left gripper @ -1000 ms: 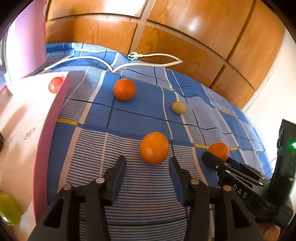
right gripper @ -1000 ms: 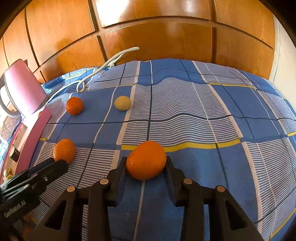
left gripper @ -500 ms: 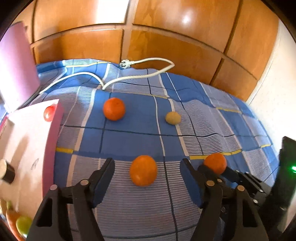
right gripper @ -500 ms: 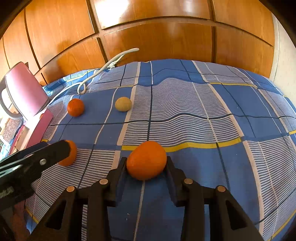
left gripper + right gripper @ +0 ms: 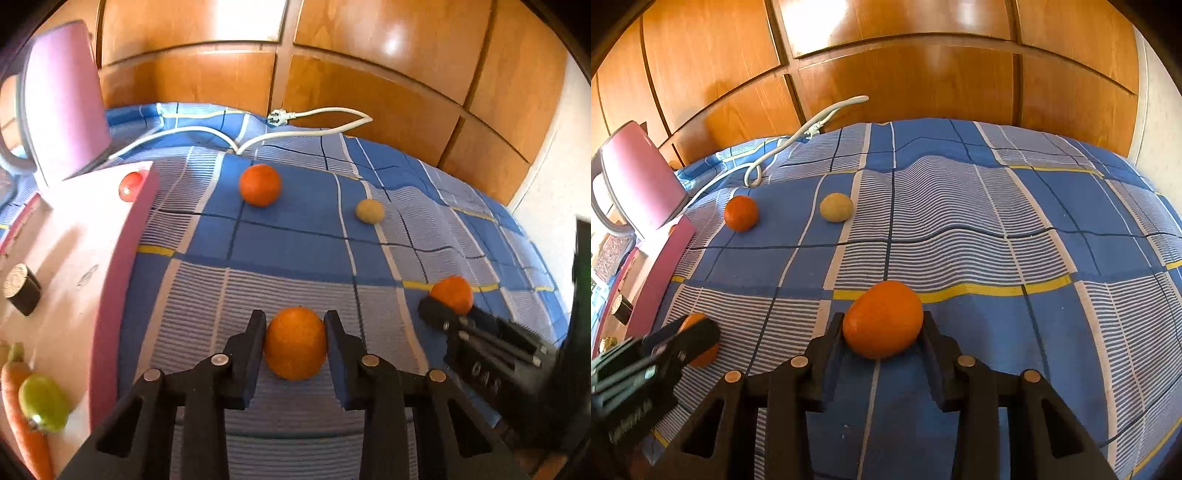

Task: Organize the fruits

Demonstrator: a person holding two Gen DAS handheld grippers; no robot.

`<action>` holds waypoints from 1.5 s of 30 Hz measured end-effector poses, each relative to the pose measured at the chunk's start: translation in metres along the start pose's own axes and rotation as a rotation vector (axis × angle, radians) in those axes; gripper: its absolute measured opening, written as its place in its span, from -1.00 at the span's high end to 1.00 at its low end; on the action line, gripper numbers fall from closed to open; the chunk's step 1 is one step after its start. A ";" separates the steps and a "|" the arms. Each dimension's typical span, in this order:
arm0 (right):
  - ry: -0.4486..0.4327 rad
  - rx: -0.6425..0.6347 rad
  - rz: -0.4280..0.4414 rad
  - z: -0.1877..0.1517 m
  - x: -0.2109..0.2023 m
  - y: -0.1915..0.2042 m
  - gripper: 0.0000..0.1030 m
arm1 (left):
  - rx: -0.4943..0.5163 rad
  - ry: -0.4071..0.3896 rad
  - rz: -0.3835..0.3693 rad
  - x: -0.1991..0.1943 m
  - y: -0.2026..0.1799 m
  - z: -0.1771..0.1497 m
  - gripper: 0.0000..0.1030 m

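Note:
On the blue checked bedspread [image 5: 295,240], my left gripper [image 5: 295,325] is closing its jaws around an orange [image 5: 295,349], and both pads touch its sides. In the right wrist view, my right gripper [image 5: 883,326] is shut on a second orange [image 5: 882,317] resting on the cloth. That same orange [image 5: 452,295] shows at the right of the left wrist view, behind the right gripper's tip. A third orange [image 5: 259,184] and a small yellowish fruit [image 5: 370,211] lie farther back. The left gripper [image 5: 683,339] appears blurred at lower left in the right wrist view.
A pink tray [image 5: 125,277] lies along the left with a red tomato [image 5: 130,186], a carrot [image 5: 22,406], a green fruit [image 5: 42,402] and a dark cylinder [image 5: 22,291]. A white cable [image 5: 314,122] runs along the back, before wooden cupboard doors [image 5: 369,74].
My left gripper first opened wider, then moved in around the near orange and closed on it. The right gripper has kept still with its orange.

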State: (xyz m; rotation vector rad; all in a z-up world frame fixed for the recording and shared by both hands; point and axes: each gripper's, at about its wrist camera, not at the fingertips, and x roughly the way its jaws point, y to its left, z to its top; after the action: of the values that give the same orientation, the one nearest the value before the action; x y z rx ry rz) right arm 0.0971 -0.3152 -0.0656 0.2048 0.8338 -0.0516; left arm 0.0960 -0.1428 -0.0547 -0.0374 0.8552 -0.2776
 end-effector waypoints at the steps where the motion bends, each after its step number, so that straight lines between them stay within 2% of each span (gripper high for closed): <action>1: 0.000 -0.002 -0.002 0.000 0.000 0.000 0.25 | 0.017 -0.007 0.007 0.000 -0.002 -0.001 0.37; 4: 0.000 -0.002 -0.002 0.001 0.000 0.000 0.25 | 0.022 0.018 0.017 0.009 -0.002 -0.004 0.37; 13: 0.001 -0.011 -0.013 0.001 0.001 0.002 0.26 | 0.039 0.015 0.018 0.009 -0.002 -0.004 0.38; 28: 0.012 -0.055 -0.047 -0.006 -0.008 0.011 0.26 | 0.019 0.051 0.031 -0.019 0.005 -0.020 0.38; 45: 0.029 -0.061 -0.005 -0.032 -0.029 0.030 0.27 | 0.014 -0.004 0.014 -0.062 0.011 -0.028 0.37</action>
State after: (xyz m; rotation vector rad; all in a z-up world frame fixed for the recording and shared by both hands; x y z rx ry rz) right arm 0.0580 -0.2808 -0.0603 0.1464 0.8633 -0.0282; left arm 0.0388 -0.1140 -0.0292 -0.0194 0.8490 -0.2704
